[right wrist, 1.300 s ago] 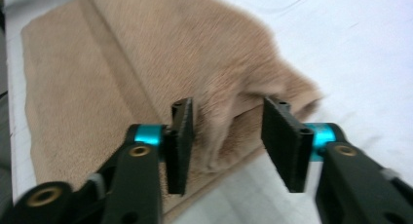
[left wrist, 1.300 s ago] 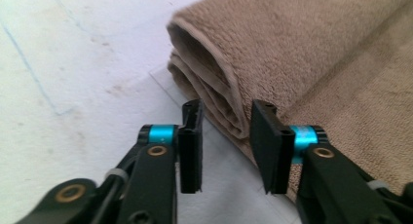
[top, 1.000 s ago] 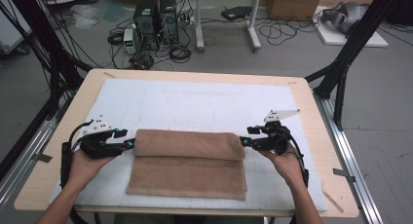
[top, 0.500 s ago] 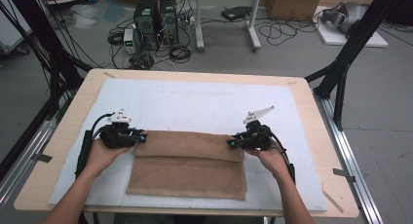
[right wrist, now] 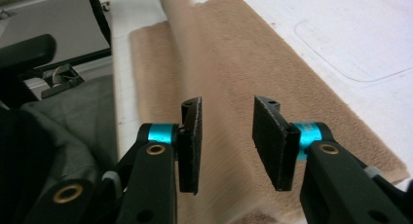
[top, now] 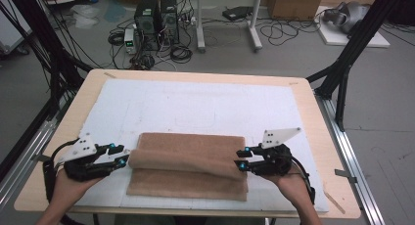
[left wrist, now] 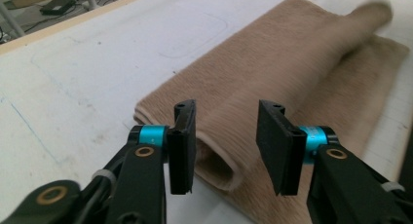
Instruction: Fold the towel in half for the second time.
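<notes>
- A brown towel (top: 188,166) lies on a white sheet (top: 195,102) that covers most of a pale wooden table (top: 313,107), towards the near edge where the person stands.
- The towel is folded: its far part is rolled over into a long soft fold (top: 186,159) running left to right, resting on the flat layer beneath, which sticks out nearer the person.
- The left claw (top: 120,155) is at the left end of the fold, held in the person's left hand (top: 68,181), pointing right along the table.
- In the left gripper view, the left claw (left wrist: 226,143) is spread, its two black pads standing either side of the open end of the fold (left wrist: 219,160); the pads do not press on the cloth.
- Its jaws have just been opening, with the end of the fold between them but free.
- The right claw (top: 241,159) is at the right end of the fold, held in the person's right hand (top: 288,178), pointing left.
- In the right gripper view, the right claw (right wrist: 226,143) is also spread, with the towel (right wrist: 234,73) lying below and beyond the pads; the pads are not pressing on the cloth.
- Its jaws have just been opening too.
- Each claw carries a grey three-cornered plate on top and blue rings behind the pads.
- Beyond the table, on the floor, stand computer towers (top: 156,14) among tangled cables (top: 181,51).
</notes>
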A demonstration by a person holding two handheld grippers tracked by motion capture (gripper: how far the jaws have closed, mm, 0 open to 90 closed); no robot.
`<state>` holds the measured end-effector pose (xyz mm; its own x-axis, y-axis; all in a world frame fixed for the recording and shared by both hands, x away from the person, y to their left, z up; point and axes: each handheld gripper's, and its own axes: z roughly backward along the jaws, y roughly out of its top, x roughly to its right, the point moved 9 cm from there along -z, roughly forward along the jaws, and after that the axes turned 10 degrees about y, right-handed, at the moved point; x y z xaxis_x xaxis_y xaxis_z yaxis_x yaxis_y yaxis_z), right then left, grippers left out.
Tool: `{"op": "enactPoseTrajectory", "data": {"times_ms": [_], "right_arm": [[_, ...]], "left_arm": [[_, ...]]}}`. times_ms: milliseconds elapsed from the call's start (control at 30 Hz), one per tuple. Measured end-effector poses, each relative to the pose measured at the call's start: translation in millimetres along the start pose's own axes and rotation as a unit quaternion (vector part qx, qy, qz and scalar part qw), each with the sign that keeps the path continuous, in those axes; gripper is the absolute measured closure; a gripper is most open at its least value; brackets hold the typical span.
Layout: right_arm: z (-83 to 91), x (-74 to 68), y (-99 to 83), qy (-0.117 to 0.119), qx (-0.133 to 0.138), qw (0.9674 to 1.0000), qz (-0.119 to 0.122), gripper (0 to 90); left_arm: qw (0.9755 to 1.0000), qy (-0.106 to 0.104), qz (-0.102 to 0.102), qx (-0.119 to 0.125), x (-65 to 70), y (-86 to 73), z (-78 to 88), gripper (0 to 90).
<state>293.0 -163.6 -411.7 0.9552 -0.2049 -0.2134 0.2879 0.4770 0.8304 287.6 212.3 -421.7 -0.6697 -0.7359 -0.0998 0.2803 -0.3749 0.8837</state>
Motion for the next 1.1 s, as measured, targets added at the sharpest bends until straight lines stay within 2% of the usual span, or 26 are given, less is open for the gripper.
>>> {"op": "enactPoseTrajectory", "data": {"times_ms": [100,267,333,433,533,567,600,700,767,867,967,1033,1100], "right_arm": [[-6.8,2.4,-9.1,-0.01,-0.018,0.9998,0.0,58.3],[-30.2,7.9,-32.1,-0.004,-0.051,0.9987,-0.01,56.8],[-36.9,9.6,-40.9,0.0,-0.056,0.9983,-0.016,56.8],[-42.1,11.9,-55.1,0.0,-0.07,0.9972,-0.027,56.8],[-47.2,14.0,-67.3,-0.013,-0.074,0.9968,-0.028,60.1],[-48.9,13.6,-68.9,-0.014,-0.069,0.9971,-0.03,63.1],[-50.2,13.5,-70.5,-0.018,-0.059,0.9976,-0.032,68.6],[-50.1,15.0,-70.4,-0.018,-0.047,0.9979,-0.04,79.9],[-49.8,16.0,-68.0,-0.014,-0.051,0.9978,-0.04,82.7],[-46.3,14.5,-61.4,-0.015,-0.057,0.9978,-0.03,83.9],[-34.7,10.0,-48.4,-0.01,-0.037,0.999,-0.024,84.0],[-25.9,4.2,-36.5,-0.01,-0.029,0.9995,-0.013,84.0],[-19.8,-2.7,-27.8,-0.008,-0.03,0.9995,0.0,83.9]], "left_arm": [[0.9999,-0.004,-0.003,-0.01,6.0,-6.0,-4.6,56.9],[0.9991,-0.012,-0.003,-0.04,14.1,-24.9,-28.1,58.7],[0.9983,-0.018,-0.006,-0.055,18.0,-33.6,-37.2,59.1],[0.996,-0.027,-0.02,-0.083,23.8,-47.1,-47.3,59.0],[0.9963,-0.031,-0.021,-0.077,26.2,-54.2,-51.2,57.6],[0.9968,-0.029,-0.02,-0.072,26.8,-54.6,-51.2,59.7],[0.9969,-0.026,-0.025,-0.07,27.5,-54.8,-51.0,66.1],[0.9964,-0.016,-0.043,-0.07,31.2,-53.7,-51.7,80.3],[0.9961,-0.019,-0.04,-0.076,30.3,-51.8,-51.8,84.9],[0.9968,-0.023,-0.029,-0.071,27.8,-47.7,-47.6,86.4],[0.9979,-0.026,-0.023,-0.054,25.5,-35.5,-36.4,86.5],[0.9986,-0.024,-0.024,-0.041,25.3,-22.9,-26.0,86.6],[0.9984,-0.028,-0.031,-0.039,26.2,-16.1,-18.2,86.6]]}}
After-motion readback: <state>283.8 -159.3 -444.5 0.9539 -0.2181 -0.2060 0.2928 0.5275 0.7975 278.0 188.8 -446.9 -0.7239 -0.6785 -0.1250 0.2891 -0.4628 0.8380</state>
